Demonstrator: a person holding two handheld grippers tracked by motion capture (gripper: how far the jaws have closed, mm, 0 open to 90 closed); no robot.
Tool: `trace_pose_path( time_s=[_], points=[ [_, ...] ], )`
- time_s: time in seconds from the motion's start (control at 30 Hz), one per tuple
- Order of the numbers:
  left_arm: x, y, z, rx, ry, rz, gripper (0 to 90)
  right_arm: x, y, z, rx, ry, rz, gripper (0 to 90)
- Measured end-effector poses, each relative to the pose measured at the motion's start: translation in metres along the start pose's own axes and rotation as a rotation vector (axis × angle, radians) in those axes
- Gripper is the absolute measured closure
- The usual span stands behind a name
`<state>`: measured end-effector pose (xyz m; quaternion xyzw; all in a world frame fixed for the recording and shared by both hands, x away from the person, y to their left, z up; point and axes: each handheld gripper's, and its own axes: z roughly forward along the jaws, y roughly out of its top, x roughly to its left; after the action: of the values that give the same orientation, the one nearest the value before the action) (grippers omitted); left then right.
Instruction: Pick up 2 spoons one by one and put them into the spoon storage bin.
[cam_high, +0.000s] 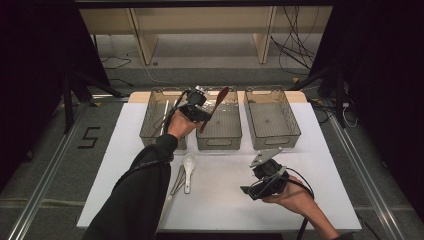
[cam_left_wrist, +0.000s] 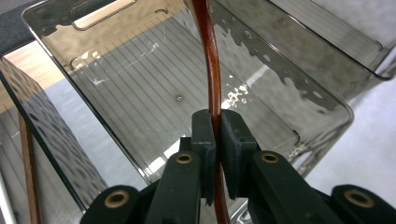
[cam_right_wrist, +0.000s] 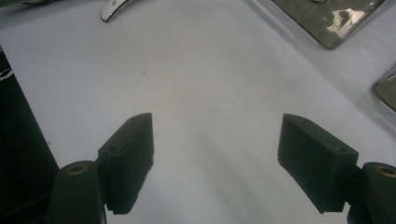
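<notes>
Three smoky clear plastic bins (cam_high: 218, 142) line the white table's (cam_high: 225, 200) twelve o'clock edge in the high view; the left gripper (cam_high: 200, 112) holds a curved reddish-brown wooden spoon (cam_high: 216, 105) above the middle one. In the left gripper view, its pads (cam_left_wrist: 204, 135) clamp the spoon's handle. In the right gripper view, the right gripper (cam_right_wrist: 215, 163) gapes wide over bare tabletop.

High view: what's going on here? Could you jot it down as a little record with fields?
Surface: white table
Bins: three clear plastic bins in a row; left bin, middle bin, right bin
Left tool: shut on a brown wooden spoon, held over the middle bin
Right tool: open, holds nothing, above bare table
On table: white ceramic spoon beside other utensils
Left bin contents: chopsticks, it seems
</notes>
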<state>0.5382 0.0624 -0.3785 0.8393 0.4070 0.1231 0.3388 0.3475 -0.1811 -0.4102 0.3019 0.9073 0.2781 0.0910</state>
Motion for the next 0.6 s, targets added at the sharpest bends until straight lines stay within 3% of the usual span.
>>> trace_pose_path(
  time_s=[0.07, 0.13, 0.3, 0.43, 0.6],
  points=[
    [0.001, -0.001, 0.002, -0.006, 0.004, -0.020, 80.5, 0.000, 0.000, 0.000, 0.000, 0.002, 0.002, 27.8],
    [0.001, -0.002, 0.003, 0.010, -0.019, -0.042, 68.1, 0.000, 0.000, 0.000, 0.000, 0.003, 0.003, 27.8],
    [-0.003, -0.004, -0.002, 0.046, -0.036, -0.034, 55.1, 0.000, 0.000, 0.000, 0.000, 0.002, 0.005, 27.7],
    [-0.006, -0.007, -0.013, 0.054, -0.037, -0.039, 43.2, 0.000, 0.000, -0.001, -0.001, -0.001, 0.004, 27.7],
    [-0.007, -0.016, -0.030, 0.058, -0.044, -0.054, 34.7, 0.001, 0.001, -0.001, -0.001, -0.004, 0.006, 27.7]
  ],
)
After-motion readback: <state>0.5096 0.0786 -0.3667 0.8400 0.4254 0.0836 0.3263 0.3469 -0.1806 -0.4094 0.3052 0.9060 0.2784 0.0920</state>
